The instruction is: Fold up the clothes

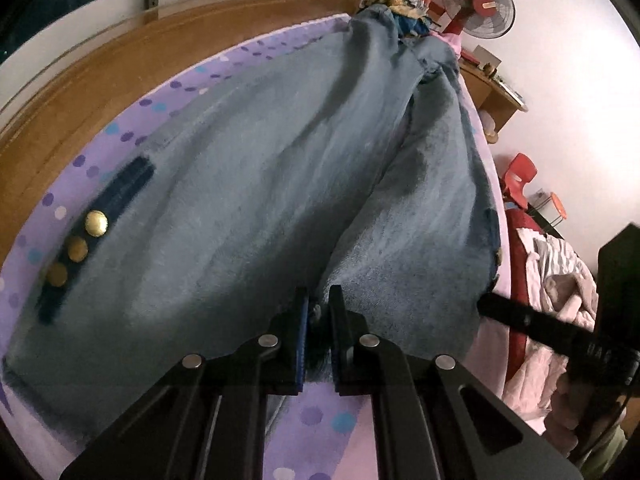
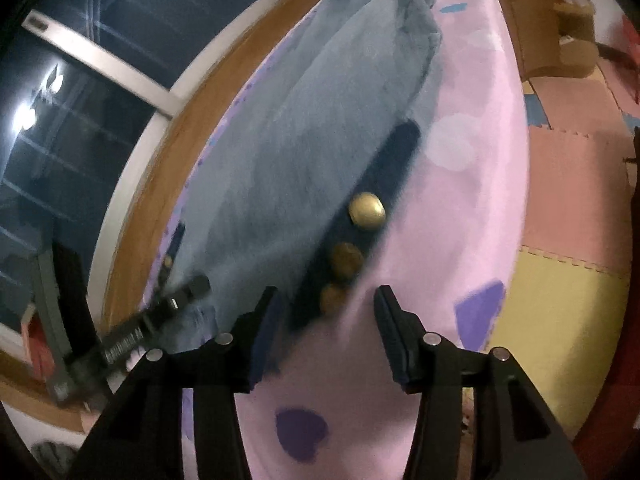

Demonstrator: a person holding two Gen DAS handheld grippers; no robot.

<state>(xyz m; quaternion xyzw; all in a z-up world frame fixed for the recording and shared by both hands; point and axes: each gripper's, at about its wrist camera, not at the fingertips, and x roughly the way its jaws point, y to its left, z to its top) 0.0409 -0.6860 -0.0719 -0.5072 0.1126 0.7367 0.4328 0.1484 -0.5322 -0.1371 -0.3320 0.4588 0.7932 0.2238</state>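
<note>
**Two tongs over one blue-grey garment on the bed**

Two tongs, one in each of my hands, both angled down at the bed. My left gripper [image 1: 319,304] has its jaws nearly together, and a dark pinch of the fuzzy blue-grey garment [image 1: 248,184] sits between the pads right at the near hem, so I call that a grip on the cloth. The garment lies spread long across the purple spotted bedsheet [image 1: 320,420], running away from me toward the far end of the bed, with a deep fold down its length splitting it into two lobes. On its left edge in this view I see a dark navy strip [image 1: 132,176] carrying three gold buttons [image 1: 96,223] in a row.

From my right wrist the same garment fills the middle, blurred. My right gripper [image 2: 326,300] stands about half open, fingers apart, nothing pressed between them. The navy strip and its buttons run down into the gap, the lowest button just beyond the fingertips; whether the left finger touches the cloth edge I cannot tell through the blur. At lower left of this view my other tool shows as a dark bar at the garment's near corner.

A wooden bed frame [image 1: 80,92] curves along the far side. A standing fan [image 1: 480,4] sits beyond the bed, and foam floor mats [image 2: 560,264] lie beside it.
</note>
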